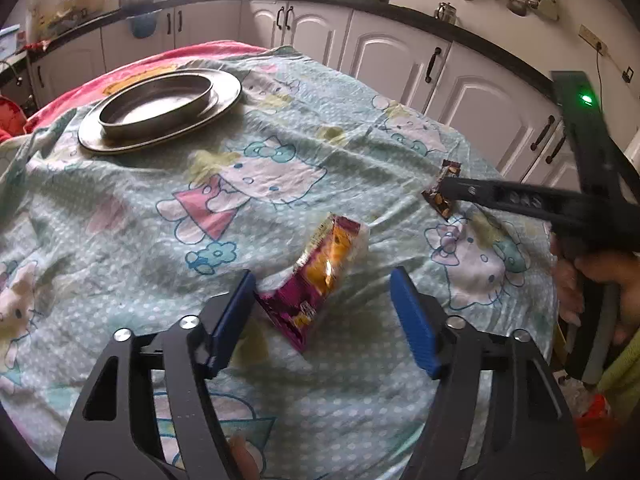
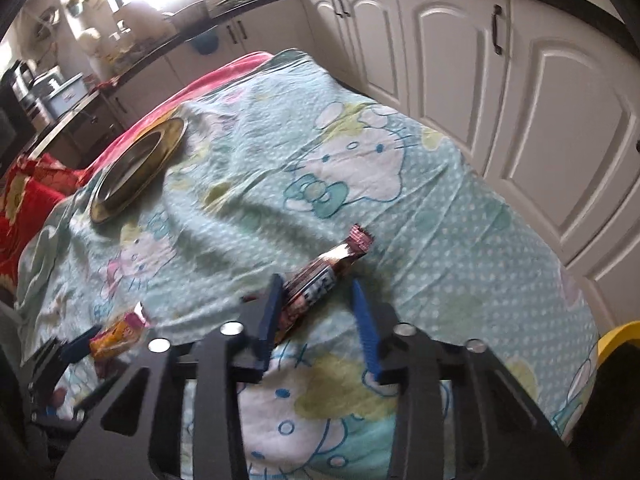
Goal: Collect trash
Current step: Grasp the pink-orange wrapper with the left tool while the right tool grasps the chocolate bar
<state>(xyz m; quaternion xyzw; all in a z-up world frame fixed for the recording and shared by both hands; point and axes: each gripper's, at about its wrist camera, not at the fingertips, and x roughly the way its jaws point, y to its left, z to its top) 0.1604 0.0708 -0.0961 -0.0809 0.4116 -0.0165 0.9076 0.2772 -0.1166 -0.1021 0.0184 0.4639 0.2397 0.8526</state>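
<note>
**Both grippers set around wrappers, grasp not yet made**

At the far left of the table, a steel bowl [image 1: 156, 106] sits on a steel plate [image 1: 160, 136], well apart from the trash. The table is covered with a cartoon-print cloth [image 1: 120, 220].

Nearer the middle, the left gripper [image 1: 324, 322] straddles a purple and orange snack packet [image 1: 316, 280] lying crumpled on the cloth. Its jaws are open: the left pad is just beside the packet's edge, the right pad stands clear.

To the right, the right gripper [image 2: 318, 312] brackets a brown bar wrapper [image 2: 324, 276]. The jaws are narrow but not visibly pressing; the left pad seems to touch the wrapper, while a gap shows at the right pad.

The step in hand looks like the pick-up of both pieces. Next, each gripper probably needs to close fully onto its wrapper, pinching foil without catching cloth, then lift.
</note>
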